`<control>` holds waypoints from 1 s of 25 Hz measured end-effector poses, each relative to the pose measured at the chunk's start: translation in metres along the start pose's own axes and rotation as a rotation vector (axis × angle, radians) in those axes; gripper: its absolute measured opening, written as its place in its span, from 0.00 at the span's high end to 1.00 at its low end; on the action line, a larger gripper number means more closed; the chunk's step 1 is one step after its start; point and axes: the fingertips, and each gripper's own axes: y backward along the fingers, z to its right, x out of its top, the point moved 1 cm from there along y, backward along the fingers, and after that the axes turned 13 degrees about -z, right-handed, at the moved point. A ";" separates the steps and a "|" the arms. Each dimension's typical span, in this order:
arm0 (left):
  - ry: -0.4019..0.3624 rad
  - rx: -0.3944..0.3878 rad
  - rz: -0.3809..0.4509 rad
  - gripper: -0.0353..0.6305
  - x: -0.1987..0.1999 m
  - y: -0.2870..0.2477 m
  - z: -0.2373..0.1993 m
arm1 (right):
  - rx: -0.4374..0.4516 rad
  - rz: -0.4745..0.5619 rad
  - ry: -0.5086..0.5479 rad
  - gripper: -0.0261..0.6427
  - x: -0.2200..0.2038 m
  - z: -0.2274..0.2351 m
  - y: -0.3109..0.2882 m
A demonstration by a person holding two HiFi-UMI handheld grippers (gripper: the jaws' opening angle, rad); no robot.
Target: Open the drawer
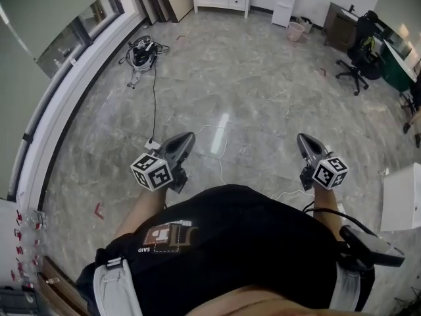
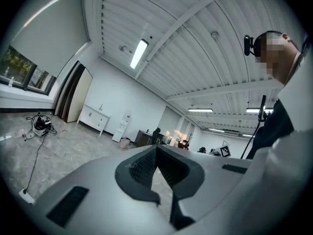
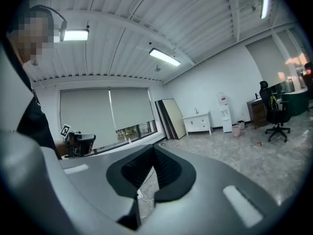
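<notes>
Ahead, left tongs (image 1: 189,137) and right tongs (image 1: 301,137), level, closed.

The room is seen brightly and evenly lit. Light is given by long ceiling lamps (image 2: 139,54), and daylight is let in through the window (image 1: 99,12). A pale streak of glare is thrown on the polished floor (image 1: 222,127). Only soft, faint shadows are cast. Straight lines are bent toward the edges, and both gripper views are ringed by black corners. The left gripper (image 2: 156,148) and right gripper (image 3: 154,148) are rendered slightly soft near the lens.
</notes>
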 end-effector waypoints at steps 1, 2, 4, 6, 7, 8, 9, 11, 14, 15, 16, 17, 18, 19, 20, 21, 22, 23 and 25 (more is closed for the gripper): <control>0.004 0.001 -0.001 0.96 0.004 -0.008 -0.010 | -0.005 -0.005 -0.005 0.97 0.002 0.008 -0.008; 0.009 0.000 -0.003 0.96 0.008 -0.016 -0.021 | -0.010 -0.009 -0.011 0.97 0.004 0.016 -0.017; 0.020 -0.010 -0.010 0.96 0.016 -0.032 -0.046 | -0.024 -0.013 -0.023 0.97 0.012 0.030 -0.039; 0.027 -0.027 -0.017 0.96 0.028 -0.049 -0.076 | -0.040 -0.016 -0.026 0.97 0.024 0.040 -0.066; 0.030 -0.039 -0.017 0.96 0.037 -0.057 -0.093 | -0.051 -0.018 -0.024 0.97 0.032 0.045 -0.081; 0.032 -0.052 -0.014 0.96 0.047 -0.065 -0.112 | -0.063 -0.018 -0.021 0.97 0.041 0.049 -0.097; 0.032 -0.066 -0.010 0.96 0.058 -0.074 -0.131 | -0.077 -0.016 -0.021 0.97 0.050 0.054 -0.114; 0.034 -0.088 -0.016 0.96 0.080 -0.090 -0.170 | -0.101 -0.006 -0.038 0.97 0.067 0.062 -0.148; 0.008 -0.121 -0.043 0.96 0.123 -0.114 -0.219 | -0.127 0.009 -0.044 0.97 0.102 0.071 -0.189; -0.008 -0.133 -0.044 0.96 0.140 -0.123 -0.232 | -0.141 0.018 -0.041 0.97 0.115 0.076 -0.201; -0.022 -0.146 -0.043 0.96 0.155 -0.131 -0.246 | -0.155 0.031 -0.045 0.97 0.127 0.081 -0.213; -0.032 -0.157 -0.043 0.96 0.168 -0.139 -0.259 | -0.165 0.039 -0.052 0.97 0.135 0.084 -0.226; -0.036 -0.167 -0.043 0.96 0.179 -0.147 -0.271 | -0.171 0.039 -0.058 0.97 0.140 0.087 -0.239; -0.038 -0.173 -0.045 0.96 0.187 -0.154 -0.282 | -0.173 0.031 -0.060 0.97 0.143 0.089 -0.251; -0.036 -0.177 -0.046 0.96 0.194 -0.160 -0.291 | -0.172 0.018 -0.059 0.97 0.145 0.091 -0.262; -0.031 -0.181 -0.045 0.96 0.199 -0.167 -0.298 | -0.172 0.006 -0.056 0.97 0.147 0.094 -0.270; -0.024 -0.183 -0.043 0.96 0.204 -0.174 -0.304 | -0.173 -0.001 -0.055 0.97 0.150 0.100 -0.276; -0.017 -0.184 -0.042 0.96 0.207 -0.181 -0.310 | -0.176 -0.003 -0.057 0.97 0.153 0.108 -0.280; -0.005 -0.181 -0.044 0.96 0.211 -0.198 -0.320 | -0.181 0.005 -0.069 0.97 0.159 0.127 -0.286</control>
